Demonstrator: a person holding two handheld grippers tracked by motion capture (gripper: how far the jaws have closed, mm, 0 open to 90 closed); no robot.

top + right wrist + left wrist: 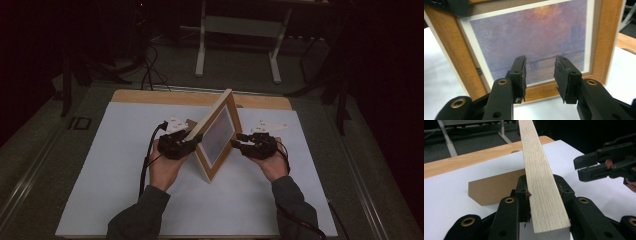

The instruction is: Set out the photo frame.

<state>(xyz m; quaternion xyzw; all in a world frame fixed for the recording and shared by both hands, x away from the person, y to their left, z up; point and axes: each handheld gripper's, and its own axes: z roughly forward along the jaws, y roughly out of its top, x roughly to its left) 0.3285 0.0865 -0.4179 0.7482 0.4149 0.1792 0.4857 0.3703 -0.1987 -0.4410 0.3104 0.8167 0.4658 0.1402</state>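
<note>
A wooden picture frame [216, 135] is held upright on the white sheet [115, 165] covering the table [150, 96], standing on one corner and tilted. Its pale edge is clamped between the jaws of the left gripper [186, 142], seen closely in the left gripper view, where a brown backing stand [494, 186] rests on the sheet behind. The right gripper [239, 142] is held just beside the frame's front, jaws parted and empty, pointed at the picture of a hazy purple sunset [531, 37].
</note>
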